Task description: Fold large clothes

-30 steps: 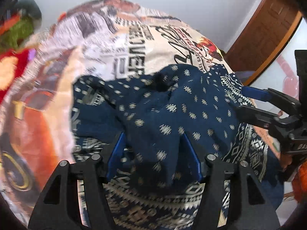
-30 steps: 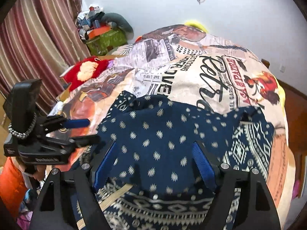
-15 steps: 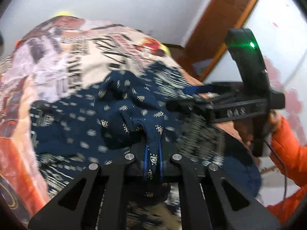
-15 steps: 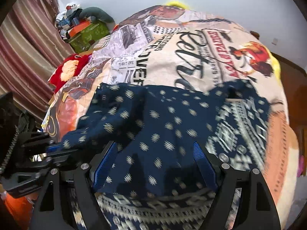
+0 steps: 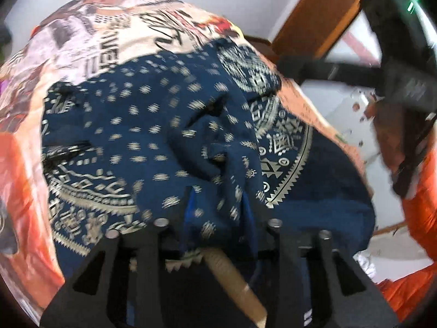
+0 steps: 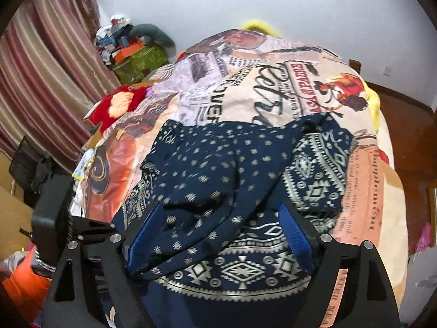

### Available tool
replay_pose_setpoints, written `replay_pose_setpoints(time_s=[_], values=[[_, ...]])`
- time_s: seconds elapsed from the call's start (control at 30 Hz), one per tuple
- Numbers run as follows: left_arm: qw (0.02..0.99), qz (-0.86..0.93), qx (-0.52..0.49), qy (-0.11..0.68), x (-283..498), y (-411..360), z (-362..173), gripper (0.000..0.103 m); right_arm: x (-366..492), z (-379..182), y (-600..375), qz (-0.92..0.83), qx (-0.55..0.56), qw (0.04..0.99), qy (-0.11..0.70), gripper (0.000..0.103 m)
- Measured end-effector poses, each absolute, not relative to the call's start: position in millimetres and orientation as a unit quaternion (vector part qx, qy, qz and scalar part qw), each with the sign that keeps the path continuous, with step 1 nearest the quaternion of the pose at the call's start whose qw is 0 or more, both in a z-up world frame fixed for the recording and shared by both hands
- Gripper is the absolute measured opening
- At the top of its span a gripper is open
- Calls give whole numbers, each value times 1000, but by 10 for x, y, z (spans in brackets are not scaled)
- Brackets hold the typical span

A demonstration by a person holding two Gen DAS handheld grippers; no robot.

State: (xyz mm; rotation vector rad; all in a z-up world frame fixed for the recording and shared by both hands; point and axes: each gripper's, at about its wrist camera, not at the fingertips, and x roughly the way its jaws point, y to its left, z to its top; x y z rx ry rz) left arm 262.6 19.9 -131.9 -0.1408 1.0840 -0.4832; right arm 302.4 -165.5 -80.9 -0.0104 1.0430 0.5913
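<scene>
A large navy garment (image 6: 218, 175) with small cream dots and a cream geometric border lies rumpled on the printed bedspread (image 6: 273, 82). In the left wrist view my left gripper (image 5: 218, 213) is shut on a bunched fold of the navy garment (image 5: 153, 125), which rises into the jaws. My right gripper (image 6: 218, 235) is open, its blue pads wide apart above the garment's near part, with loose cloth lying between them. The right gripper's black body shows at the far right of the left wrist view (image 5: 404, 87).
A red plush cushion (image 6: 120, 104) lies at the bed's left edge. A green box with clutter (image 6: 139, 57) stands by the striped curtain (image 6: 41, 82). A wooden door (image 5: 322, 11) is to the right. Orange sleeves (image 5: 418, 207) show beside the grippers.
My left gripper closed on a fold of the navy garment and has drawn it up and toward me. The right gripper stayed open and pulled back a little.
</scene>
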Motion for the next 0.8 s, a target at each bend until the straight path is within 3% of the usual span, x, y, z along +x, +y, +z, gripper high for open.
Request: replay_pose_setpoints(time_s=[0.2,0.37,0.53,0.8], values=[[865,-167,-49,470,2634,530,-1082,55,3060,-1224,-1281,288,-30,796,532,85],[865,-122,-23,486,2823,606,-1360,55,3054,-1634,-1138,274,-71,763,581,85],[843,-121,4,524,2904,464,-1817,55,2939,-1676,-1220,271,-103,763,578,85],[853,-107,-10,511,2762,644,-1716,57,2819,-1610,-1524,252,-40,771,583,86]])
